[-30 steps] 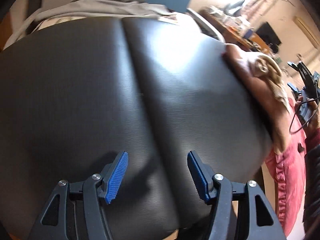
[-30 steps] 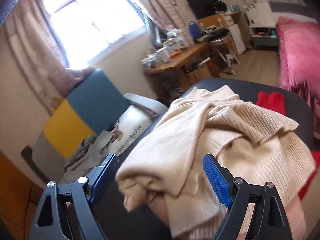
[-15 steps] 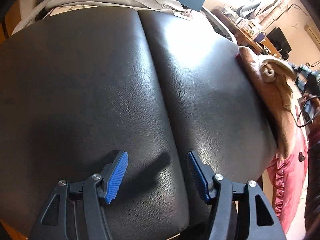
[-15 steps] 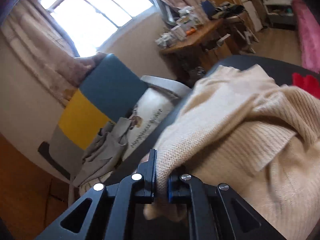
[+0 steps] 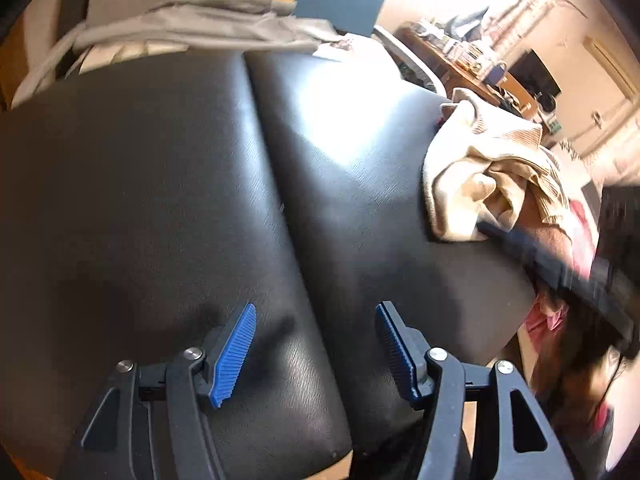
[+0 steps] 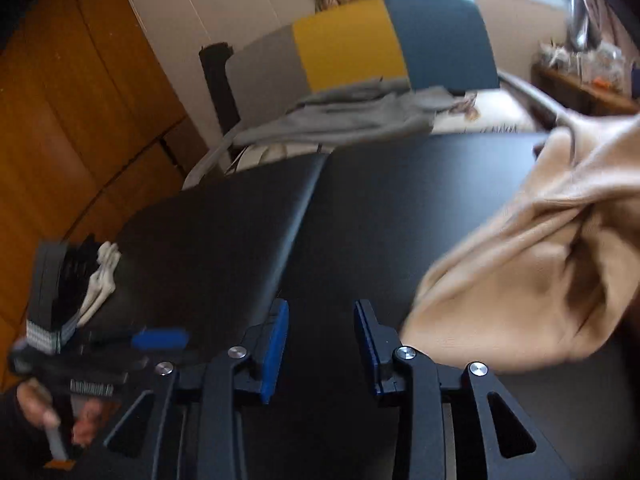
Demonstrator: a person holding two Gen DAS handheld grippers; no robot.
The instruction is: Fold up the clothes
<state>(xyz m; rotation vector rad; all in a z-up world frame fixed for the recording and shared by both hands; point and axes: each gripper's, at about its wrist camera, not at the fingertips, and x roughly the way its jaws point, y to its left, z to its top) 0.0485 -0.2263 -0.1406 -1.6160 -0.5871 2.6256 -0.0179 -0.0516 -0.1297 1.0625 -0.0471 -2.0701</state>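
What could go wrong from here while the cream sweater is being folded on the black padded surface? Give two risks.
1. The right gripper is opening with nothing between its pads, so the cream sweater may stay bunched.
2. The sweater sits near the edge of the black padded surface, so a tug might slide it off.

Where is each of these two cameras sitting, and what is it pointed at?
Left wrist: rides the left gripper, looking down on the black padded table; open jaws show.
Right wrist: rides the right gripper, facing across the table; jaws opening, nothing between them; a hand shows.
Shared: table, beige sweater, grey garment.
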